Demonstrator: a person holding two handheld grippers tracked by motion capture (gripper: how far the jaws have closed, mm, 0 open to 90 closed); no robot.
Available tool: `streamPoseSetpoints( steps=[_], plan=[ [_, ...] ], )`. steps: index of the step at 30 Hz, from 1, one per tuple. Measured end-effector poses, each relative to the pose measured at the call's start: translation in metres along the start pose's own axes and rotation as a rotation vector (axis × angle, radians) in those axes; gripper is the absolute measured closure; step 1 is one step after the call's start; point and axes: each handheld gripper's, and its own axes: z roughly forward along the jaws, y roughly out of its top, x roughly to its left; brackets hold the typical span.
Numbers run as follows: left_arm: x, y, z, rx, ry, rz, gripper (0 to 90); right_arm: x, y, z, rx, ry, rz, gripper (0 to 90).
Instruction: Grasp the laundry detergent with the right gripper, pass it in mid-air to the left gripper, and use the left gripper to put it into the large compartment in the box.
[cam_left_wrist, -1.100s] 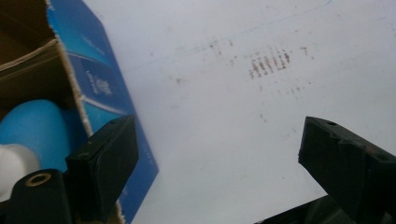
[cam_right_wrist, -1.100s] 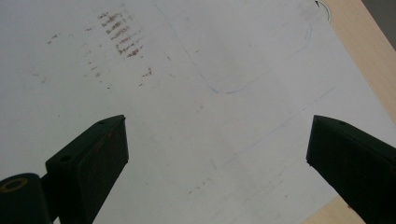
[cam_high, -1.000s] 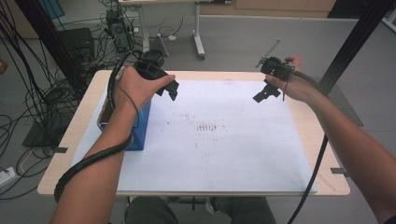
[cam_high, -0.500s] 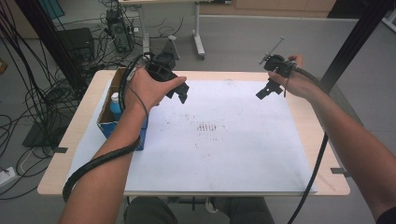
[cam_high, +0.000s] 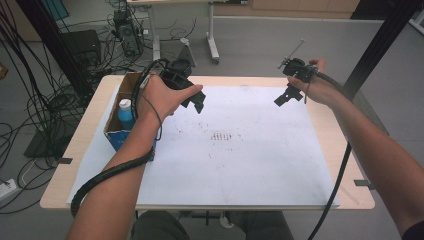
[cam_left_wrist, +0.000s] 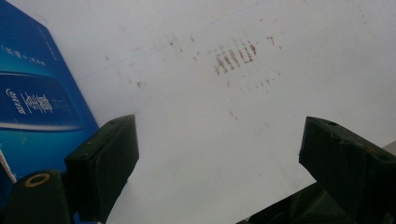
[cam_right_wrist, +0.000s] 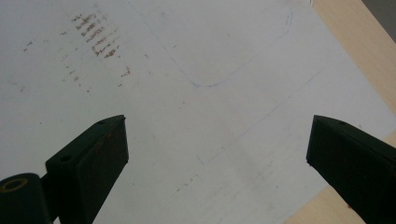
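High view is showing the box (cam_high: 121, 131) sitting at the left edge of the bench (cam_high: 65, 190), partly on the white sheet (cam_high: 240, 165), with a blue-capped bottle (cam_high: 125, 111) standing inside it. Just right of the box, the left gripper (cam_high: 199, 102) is hovering over the sheet, its fingers standing wide with nothing between them. Left gripper view is showing the box (cam_left_wrist: 32, 107) lying just beside the left finger (cam_left_wrist: 105, 163), with bare sheet showing in the gap. Brown smudges (cam_high: 222, 136) are marking the middle of the sheet. Farther right, near the far edge, the right gripper (cam_high: 284, 97) is hanging above the sheet; right gripper view is showing its fingers (cam_right_wrist: 88, 163) also spread wide and holding nothing.
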Motion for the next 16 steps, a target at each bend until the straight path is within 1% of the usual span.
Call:
streamPoseSetpoints(
  steps=[4,16],
  plan=[
    [0.0001,0.0006,-0.0003,0.003,-0.001,0.006,12.3,0.0004,-0.0005,-0.0010,-0.001,0.000,-0.002,5.5],
    [0.0009,-0.0020,0.0000,-0.006,-0.010,-0.002,12.3,0.0029,-0.0009,-0.0024,0.002,-0.008,-0.007,5.5]
  ],
)
